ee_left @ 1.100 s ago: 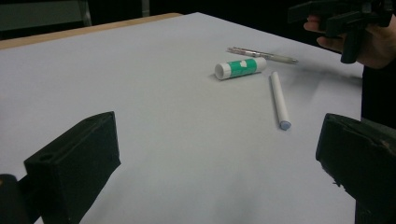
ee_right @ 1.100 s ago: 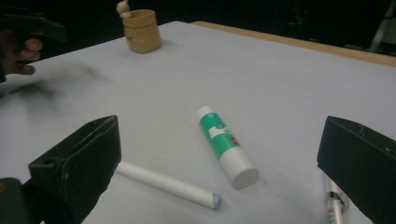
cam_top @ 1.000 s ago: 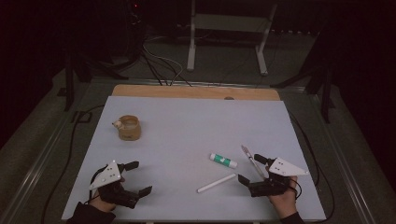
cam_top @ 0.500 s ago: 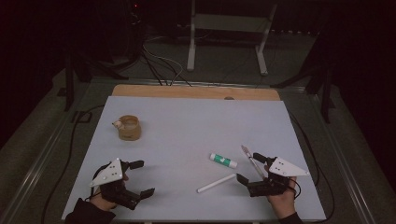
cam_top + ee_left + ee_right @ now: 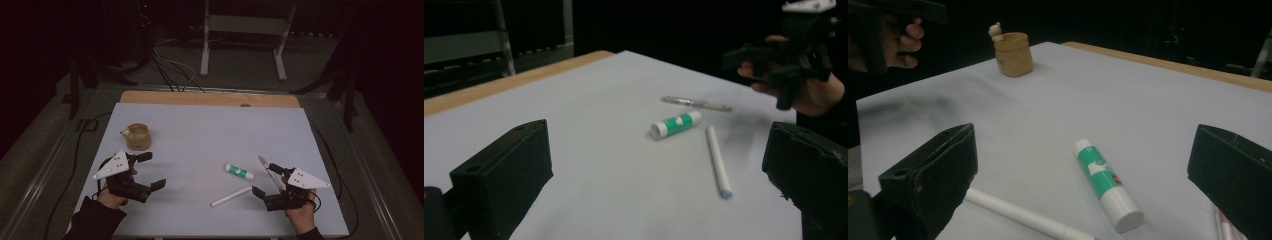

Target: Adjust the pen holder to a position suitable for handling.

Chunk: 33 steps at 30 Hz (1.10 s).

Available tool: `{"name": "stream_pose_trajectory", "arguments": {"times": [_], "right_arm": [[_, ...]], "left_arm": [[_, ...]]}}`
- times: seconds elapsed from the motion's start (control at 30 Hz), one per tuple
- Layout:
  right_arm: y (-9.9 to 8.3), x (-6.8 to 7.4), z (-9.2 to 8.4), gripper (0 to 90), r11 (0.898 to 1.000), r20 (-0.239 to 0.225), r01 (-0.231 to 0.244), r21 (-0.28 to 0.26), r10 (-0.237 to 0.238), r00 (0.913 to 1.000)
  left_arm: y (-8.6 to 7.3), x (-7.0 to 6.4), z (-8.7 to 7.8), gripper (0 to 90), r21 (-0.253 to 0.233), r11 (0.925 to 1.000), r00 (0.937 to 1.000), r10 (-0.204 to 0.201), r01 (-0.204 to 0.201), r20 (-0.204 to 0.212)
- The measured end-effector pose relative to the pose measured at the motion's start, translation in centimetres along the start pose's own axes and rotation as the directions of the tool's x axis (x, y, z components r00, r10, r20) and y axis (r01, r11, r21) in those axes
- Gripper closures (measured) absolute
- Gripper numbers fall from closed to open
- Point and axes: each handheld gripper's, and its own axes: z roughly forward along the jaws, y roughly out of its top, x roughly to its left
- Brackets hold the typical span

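High view: left claw (image 5: 150, 171) and right claw (image 5: 264, 179) both gape wide, empty, near the bench's (image 5: 200, 125) near edge; glue stick (image 5: 239, 172) and white pen (image 5: 231, 196) lie just left of the right claw.
Left claw view: glue stick (image 5: 675, 124) beside white pen (image 5: 717, 161), well ahead of its jaws.
Right claw view: glue stick (image 5: 1106, 184) lies between its jaws; cup (image 5: 1013, 54) far left.

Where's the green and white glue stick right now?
In the high view, the glue stick lies flat on the table's right half, just left of the right gripper, with the white pen just below it.

In the right gripper view the white pen (image 5: 1020, 216) runs off the bottom edge, its near end behind the jaw. The clear pen (image 5: 1224, 226) is mostly hidden there. The glue stick's (image 5: 239, 171) label is too small to read
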Motion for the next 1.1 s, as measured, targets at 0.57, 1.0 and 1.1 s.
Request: {"name": "stream_pose_trajectory", "arguments": {"times": [0.57, 1.0, 1.1], "right_arm": [[0.1, 0.2, -0.1, 0.0, 1.000, -0.005, -0.004, -0.013, 0.004, 1.0000], [0.1, 0.0, -0.2, 0.0, 1.000, -0.004, -0.016, -0.016, 0.016, 0.9999], [0.1, 0.1, -0.2, 0.0, 1.000, -0.006, -0.014, -0.016, 0.014, 0.9999]], "left_arm": [[1.4, 4.8, -2.3, 0.3, -0.081, 0.9961, 0.9768, -0.051, 0.035, -0.208], [-0.6, 8.9, -3.9, 6.0, -0.143, 0.9870, 0.9217, -0.121, 0.073, -0.368], [-1.1, 10.0, -4.4, 7.0, -0.158, 0.9804, 0.8942, -0.174, 0.117, -0.412]]}}
